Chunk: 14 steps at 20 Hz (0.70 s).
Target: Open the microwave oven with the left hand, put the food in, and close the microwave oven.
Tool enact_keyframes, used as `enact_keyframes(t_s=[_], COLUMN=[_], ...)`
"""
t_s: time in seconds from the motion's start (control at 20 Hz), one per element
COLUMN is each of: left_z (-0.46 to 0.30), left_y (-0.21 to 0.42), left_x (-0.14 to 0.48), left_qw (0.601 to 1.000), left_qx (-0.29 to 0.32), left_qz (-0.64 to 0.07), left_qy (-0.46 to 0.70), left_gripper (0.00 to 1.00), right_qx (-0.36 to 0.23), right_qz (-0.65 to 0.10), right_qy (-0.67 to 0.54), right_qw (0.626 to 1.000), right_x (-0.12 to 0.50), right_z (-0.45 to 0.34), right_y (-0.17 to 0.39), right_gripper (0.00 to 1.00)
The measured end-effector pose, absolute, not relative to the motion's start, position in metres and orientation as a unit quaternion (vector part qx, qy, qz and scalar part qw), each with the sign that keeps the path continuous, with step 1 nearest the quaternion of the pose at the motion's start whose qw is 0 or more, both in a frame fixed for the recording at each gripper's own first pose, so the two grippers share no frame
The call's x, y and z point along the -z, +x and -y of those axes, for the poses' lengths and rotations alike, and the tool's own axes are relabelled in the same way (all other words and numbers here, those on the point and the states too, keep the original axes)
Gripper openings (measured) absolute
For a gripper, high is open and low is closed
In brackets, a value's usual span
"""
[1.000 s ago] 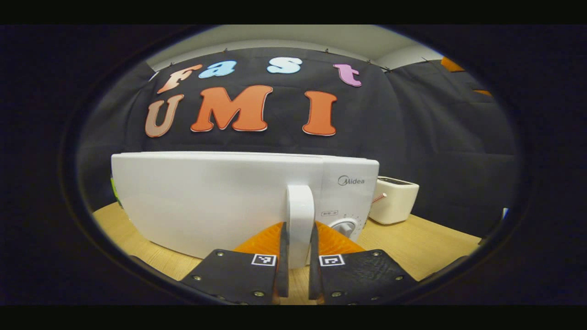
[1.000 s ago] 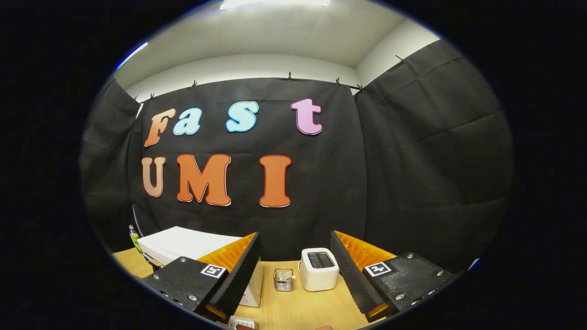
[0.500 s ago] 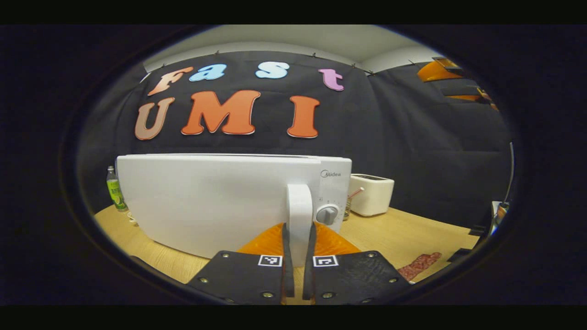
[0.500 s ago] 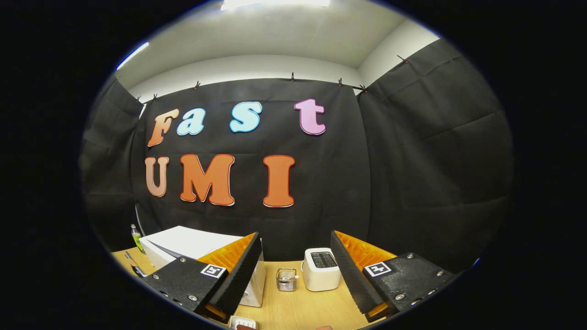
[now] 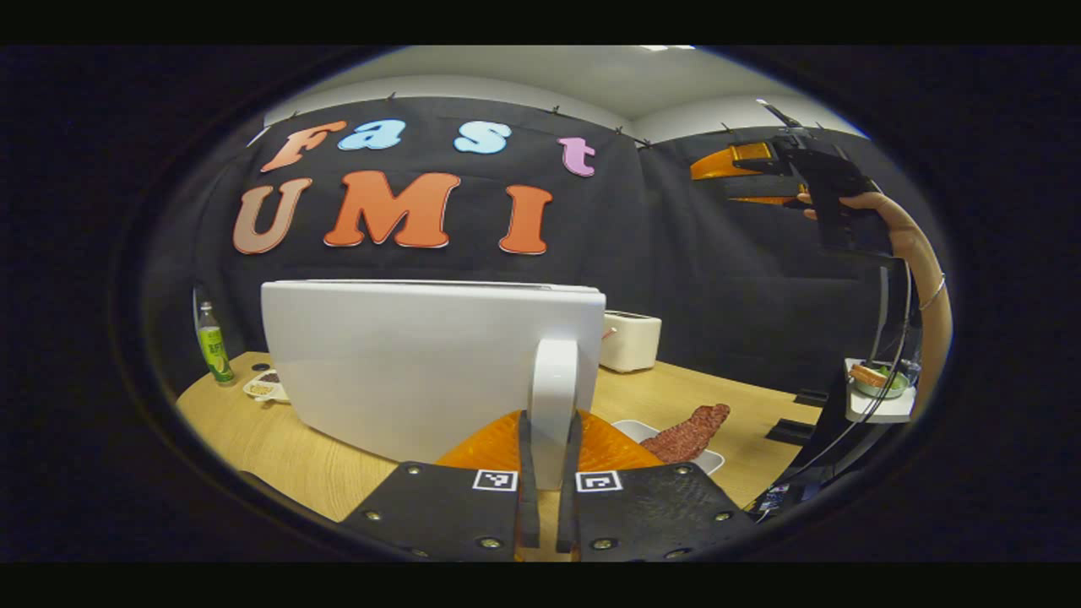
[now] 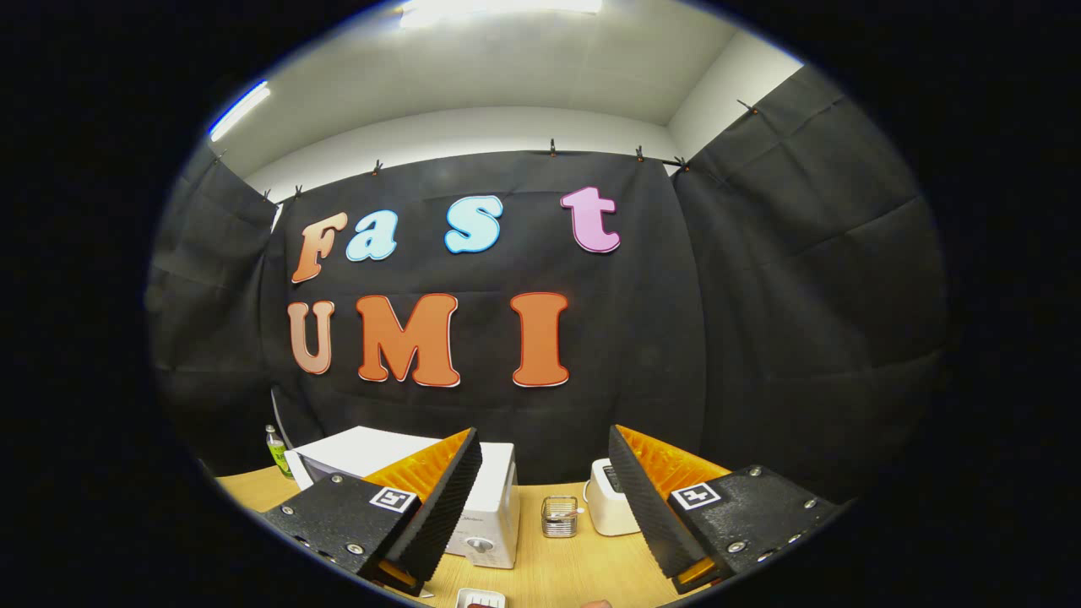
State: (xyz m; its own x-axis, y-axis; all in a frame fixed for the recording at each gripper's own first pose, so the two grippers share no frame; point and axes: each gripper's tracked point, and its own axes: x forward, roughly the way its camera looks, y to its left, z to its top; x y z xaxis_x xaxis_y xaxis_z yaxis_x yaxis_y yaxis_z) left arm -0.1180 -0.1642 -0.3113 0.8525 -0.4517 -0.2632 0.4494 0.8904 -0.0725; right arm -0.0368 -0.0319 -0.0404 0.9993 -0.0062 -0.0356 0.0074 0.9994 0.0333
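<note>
In the left gripper view, the microwave door [image 5: 422, 363] stands on the desk [image 5: 279, 456]; bottle [image 5: 213, 346] at nine o'clock, toaster [image 5: 629, 340] and food [image 5: 688, 432] at three o'clock.

Black cloth [image 6: 760, 321] hangs as the booth's wall, clipped along its top edge and wrapping round the right corner. Above it run a pale wall [image 6: 473, 135] and ceiling [image 6: 549, 59], with a bright ceiling light [image 6: 498, 7]. Below lies a light wooden desk [image 5: 279, 456].
</note>
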Motion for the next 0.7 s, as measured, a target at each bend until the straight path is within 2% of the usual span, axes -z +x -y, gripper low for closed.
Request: enact_keyframes(t_s=[0.1,0.2,0.25,0.3,0.35,0.45,0.55,0.6,0.7], left_z=[0.147,0.127,0.117,0.106,0.093,0.067,0.041,0.028,0.002], left_y=[-0.136,-0.149,-0.156,-0.164,-0.173,-0.186,-0.197,-0.203,-0.215], left_x=[0.308,0.303,0.3,0.298,0.295,0.29,0.287,0.286,0.289], left_qw=[0.963,0.964,0.965,0.966,0.968,0.973,0.977,0.979,0.981], left_qx=[0.23,0.223,0.217,0.211,0.202,0.179,0.153,0.139,0.114], left_qz=[-0.14,-0.145,-0.147,-0.147,-0.148,-0.147,-0.148,-0.148,-0.157], left_qy=[0.006,0.005,0.005,0.006,0.005,-0.001,-0.007,-0.011,-0.02], left_gripper=[0.12,0.09,0.12,0.11,0.13,0.17,0.18,0.18,0.21], right_qx=[-0.01,-0.021,-0.026,-0.033,-0.039,-0.052,-0.057,-0.062,-0.076], right_qz=[-0.019,-0.017,-0.017,-0.018,-0.02,-0.027,-0.029,-0.031,-0.036], right_qy=[0.009,0.004,0.004,0.006,0.008,0.005,-0.004,-0.005,-0.004], right_qw=[1.0,1.0,1.0,0.999,0.999,0.998,0.998,0.998,0.996], right_x=[0.039,0.038,0.038,0.038,0.039,0.044,0.046,0.047,0.052], right_z=[0.017,0.004,-0.002,-0.01,-0.017,-0.029,-0.039,-0.044,-0.058], right_y=[-0.04,-0.041,-0.041,-0.041,-0.04,-0.04,-0.041,-0.043,-0.046], right_gripper=[0.94,0.94,0.94,0.94,0.96,0.94,0.94,0.97,0.94])
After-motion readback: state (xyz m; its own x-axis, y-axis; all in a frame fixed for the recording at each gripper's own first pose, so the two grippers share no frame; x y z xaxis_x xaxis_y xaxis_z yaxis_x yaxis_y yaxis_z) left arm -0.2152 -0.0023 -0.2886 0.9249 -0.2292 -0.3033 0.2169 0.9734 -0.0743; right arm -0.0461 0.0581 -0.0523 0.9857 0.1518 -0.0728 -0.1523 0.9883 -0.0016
